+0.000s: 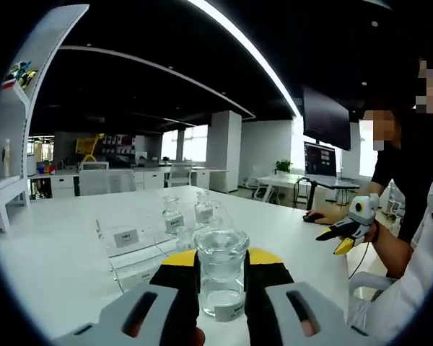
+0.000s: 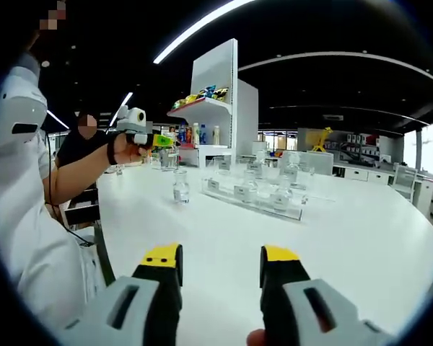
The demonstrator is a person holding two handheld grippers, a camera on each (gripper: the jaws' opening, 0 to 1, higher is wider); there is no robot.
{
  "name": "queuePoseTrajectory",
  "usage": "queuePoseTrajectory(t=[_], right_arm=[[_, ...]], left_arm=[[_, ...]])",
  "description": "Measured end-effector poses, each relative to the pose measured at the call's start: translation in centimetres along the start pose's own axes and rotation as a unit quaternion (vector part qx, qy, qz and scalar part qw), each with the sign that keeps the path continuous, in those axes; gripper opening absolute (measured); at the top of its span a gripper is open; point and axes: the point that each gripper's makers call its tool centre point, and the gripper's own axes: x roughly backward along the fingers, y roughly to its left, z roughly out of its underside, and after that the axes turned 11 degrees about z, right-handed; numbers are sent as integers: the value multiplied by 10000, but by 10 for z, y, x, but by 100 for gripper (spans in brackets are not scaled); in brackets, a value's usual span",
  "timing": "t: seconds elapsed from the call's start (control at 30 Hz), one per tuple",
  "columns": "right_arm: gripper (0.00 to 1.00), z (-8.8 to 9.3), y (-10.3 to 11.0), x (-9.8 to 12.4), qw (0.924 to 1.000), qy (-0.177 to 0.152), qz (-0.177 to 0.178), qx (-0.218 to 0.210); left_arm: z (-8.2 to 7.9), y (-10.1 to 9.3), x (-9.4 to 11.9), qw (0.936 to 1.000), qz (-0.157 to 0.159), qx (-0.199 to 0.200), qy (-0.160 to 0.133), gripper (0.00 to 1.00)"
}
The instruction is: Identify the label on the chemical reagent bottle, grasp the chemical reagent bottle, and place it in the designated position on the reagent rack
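Here our left hand-held gripper (image 1: 221,277) clasped a clear glass stoppered reagent bottle (image 1: 221,270) above the white bench (image 1: 50,259), near the clear acrylic rack (image 2: 254,196); our right hand-held gripper (image 2: 221,270) gaped wide, holding nothing.

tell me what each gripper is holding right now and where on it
The left gripper clamps a clear reagent bottle by its body, below the stopper. The right gripper is open and holds nothing.
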Motion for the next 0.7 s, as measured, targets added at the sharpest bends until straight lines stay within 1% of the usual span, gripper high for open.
queuePoseTrajectory(t=[0.13, 0.4, 0.7], right_arm=[[41, 1, -1, -1, 10000, 1, 1, -15], [41, 3, -3, -2, 10000, 8, -11, -28], [41, 5, -3, -3, 10000, 39, -47, -26]], left_arm=[[-6, 6, -6, 10000, -13, -48, 38, 23], [-21, 22, -15, 9997, -141, -181, -20, 23], [-23, 39, -26, 9997, -177, -171, 3, 23]])
